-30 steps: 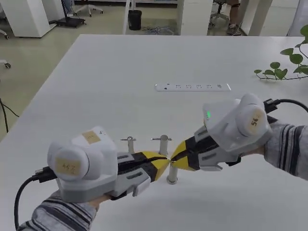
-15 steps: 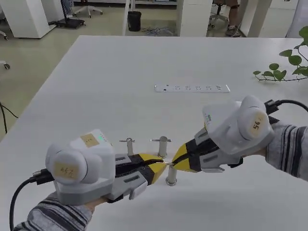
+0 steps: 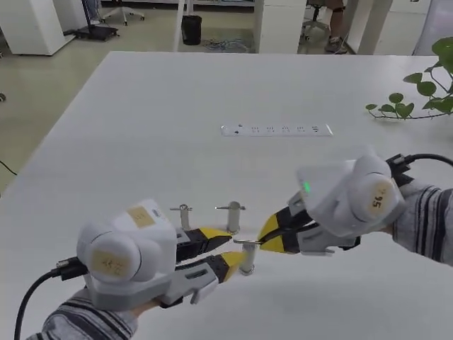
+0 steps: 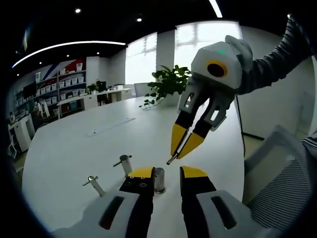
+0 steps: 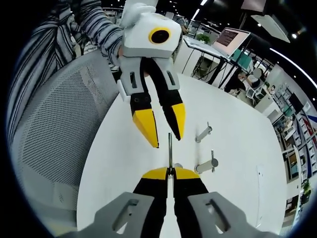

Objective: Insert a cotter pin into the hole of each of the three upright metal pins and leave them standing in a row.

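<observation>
Three upright metal pins stand on the white table (image 3: 156, 120). The two far pins (image 3: 184, 214) (image 3: 232, 214) each carry a cotter pin through the top. The near pin (image 3: 246, 263) stands bare between the tips of my left gripper (image 3: 232, 248), whose jaws are open on either side of it (image 4: 159, 179). My right gripper (image 3: 265, 239) is shut on a thin cotter pin (image 3: 245, 241), held level with its tip at the near pin's top. In the right gripper view the cotter pin (image 5: 169, 146) points at the left gripper's open jaws.
A white power strip (image 3: 276, 129) lies across the middle of the table. A leafy plant (image 3: 417, 95) trails in at the right edge. Beyond the far table edge are the floor, white cabinets and a black bin (image 3: 191, 30).
My left gripper's jaws have parted and drawn back a little from the near pin's top. The right gripper keeps the cotter pin at the pin. The head camera has shifted slightly.
</observation>
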Tool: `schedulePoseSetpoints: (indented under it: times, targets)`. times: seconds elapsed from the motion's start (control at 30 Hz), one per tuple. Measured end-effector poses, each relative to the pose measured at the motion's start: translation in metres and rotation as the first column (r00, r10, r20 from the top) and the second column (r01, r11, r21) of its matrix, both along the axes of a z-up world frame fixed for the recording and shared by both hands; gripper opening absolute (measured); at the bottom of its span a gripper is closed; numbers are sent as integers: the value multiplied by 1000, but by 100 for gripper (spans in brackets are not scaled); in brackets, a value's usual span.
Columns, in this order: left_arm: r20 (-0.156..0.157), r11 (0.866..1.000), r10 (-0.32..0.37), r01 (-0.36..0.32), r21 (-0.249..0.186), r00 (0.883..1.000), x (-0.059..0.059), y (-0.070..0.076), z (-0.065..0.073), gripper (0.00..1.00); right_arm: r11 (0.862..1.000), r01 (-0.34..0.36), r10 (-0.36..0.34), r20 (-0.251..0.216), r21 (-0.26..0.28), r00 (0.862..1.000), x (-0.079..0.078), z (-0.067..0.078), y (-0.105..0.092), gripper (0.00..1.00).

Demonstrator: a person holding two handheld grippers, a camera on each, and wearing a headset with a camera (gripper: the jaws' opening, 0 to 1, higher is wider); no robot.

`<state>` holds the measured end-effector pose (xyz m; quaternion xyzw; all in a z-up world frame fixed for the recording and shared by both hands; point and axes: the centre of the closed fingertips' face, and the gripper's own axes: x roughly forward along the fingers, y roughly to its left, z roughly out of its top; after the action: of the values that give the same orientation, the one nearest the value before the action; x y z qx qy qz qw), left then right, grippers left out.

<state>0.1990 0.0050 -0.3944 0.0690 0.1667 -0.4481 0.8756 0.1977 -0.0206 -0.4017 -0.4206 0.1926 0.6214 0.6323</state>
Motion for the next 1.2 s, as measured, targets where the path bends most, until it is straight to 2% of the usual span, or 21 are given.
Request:
schedulePoseSetpoints:
  times: [0.17, 0.27, 0.33, 0.5, 0.73, 0.83, 0.9, 1.07, 1.2]
  targets:
    - [8, 999, 22, -23, 46, 1000, 5, -3, -12, 24, 999, 32, -32, -1, -21, 999, 8, -9, -13, 0]
    - [2, 997, 42, -42, 60, 999, 7, -3, -18, 24, 998, 49, -49, -1, -36, 999, 13, -15, -20, 0]
    - [10, 996, 53, -54, 68, 999, 9, -4, -22, 25, 998, 53, -53, 2, -44, 999, 15, -18, -24, 0]
    - [-9, 993, 69, -68, 96, 998, 12, -6, -35, 30, 996, 65, -65, -2, -66, 998, 23, -29, -33, 0]
    - [-21, 988, 94, -91, 122, 995, 18, -10, -47, 29, 992, 73, -74, 1, -99, 997, 31, -42, -39, 0]
    - [-7, 985, 105, -103, 135, 994, 22, -12, -50, 28, 990, 72, -72, 8, -122, 997, 34, -48, -42, 0]
    - [-10, 984, 113, -111, 138, 994, 25, -14, -53, 27, 989, 72, -71, 10, -129, 997, 37, -51, -43, 0]
    - [-20, 980, 134, -130, 149, 991, 30, -17, -60, 26, 988, 67, -67, 3, -140, 998, 38, -57, -44, 0]
    - [-40, 979, 154, -147, 144, 987, 34, -19, -65, 24, 990, 52, -55, -14, -133, 998, 35, -59, -40, 0]
